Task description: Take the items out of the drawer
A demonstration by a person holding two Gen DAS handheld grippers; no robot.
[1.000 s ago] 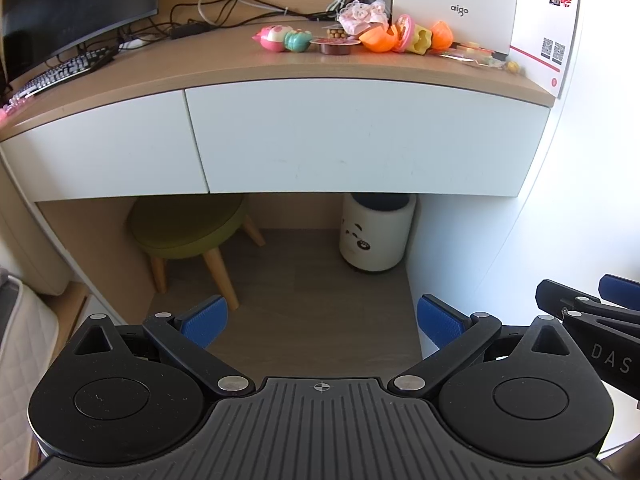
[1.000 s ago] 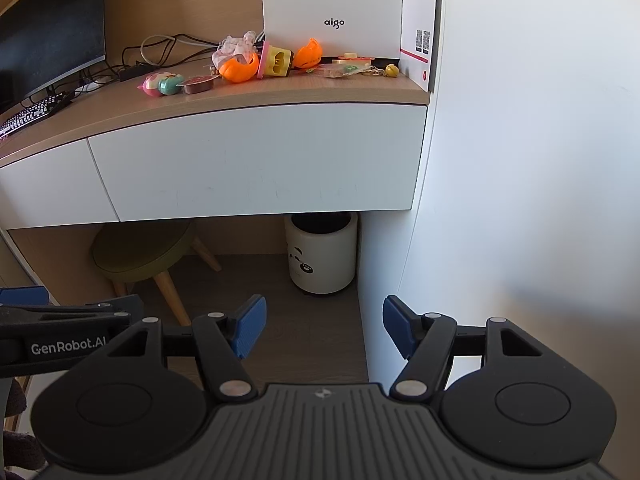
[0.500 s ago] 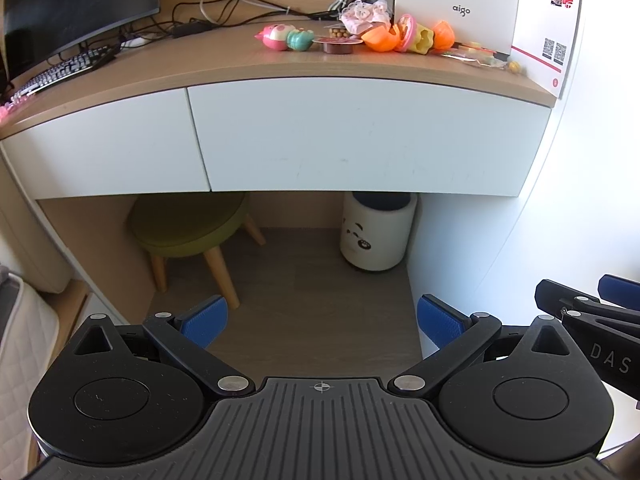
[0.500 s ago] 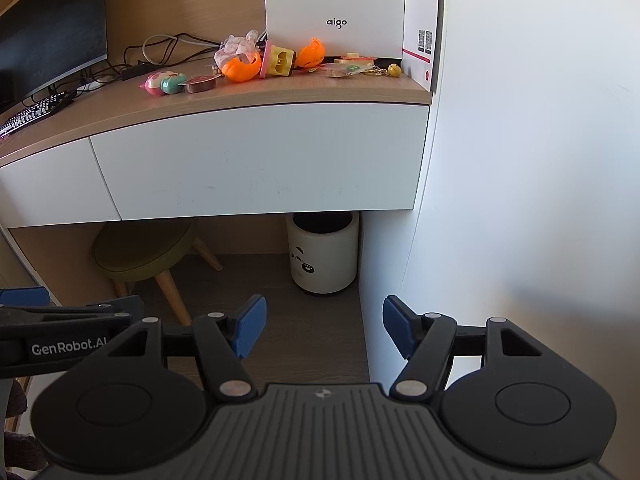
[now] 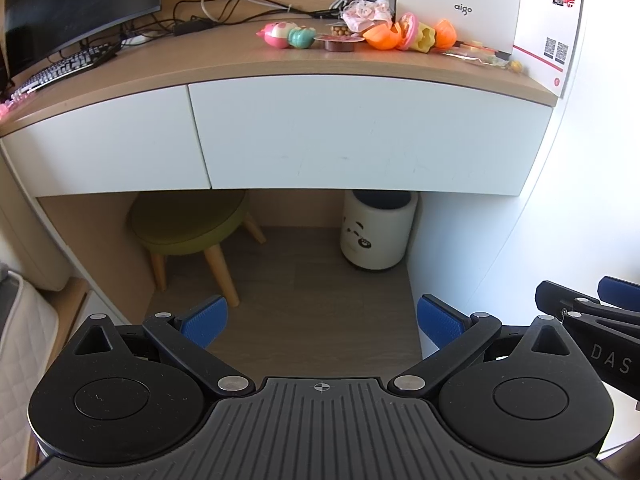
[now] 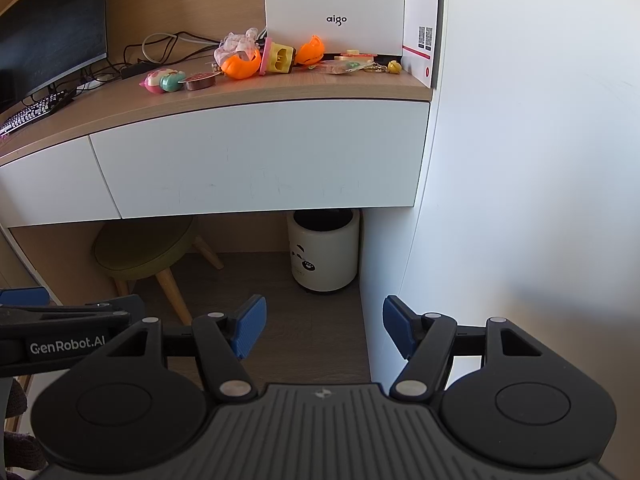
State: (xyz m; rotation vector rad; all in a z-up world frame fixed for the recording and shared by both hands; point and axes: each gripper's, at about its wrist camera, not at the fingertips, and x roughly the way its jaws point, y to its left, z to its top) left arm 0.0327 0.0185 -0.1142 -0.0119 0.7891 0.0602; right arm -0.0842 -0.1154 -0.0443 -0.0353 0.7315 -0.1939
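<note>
Left wrist view shows your left gripper (image 5: 318,318) spread and empty, well short of the shut drawer (image 5: 372,136). Your right gripper (image 6: 324,326) is likewise spread; toys (image 6: 240,65) crowd the desk's back right corner.

toys (image 5: 360,36) on desk (image 5: 224,64), stool (image 5: 188,224) beneath

Ahead of me is a wooden desktop (image 5: 224,60) above two closed white drawer fronts. Toward its right end lie a pink toy (image 5: 276,35), a teal toy (image 5: 302,37), a small brown cup (image 5: 339,42), orange shells (image 5: 380,36) and a white box (image 5: 456,0); at its left sit a keyboard (image 5: 60,70) and monitor (image 5: 76,4). On the floor (image 5: 316,312) below stand a green stool (image 5: 188,224) and a white bin (image 5: 376,232)
</note>
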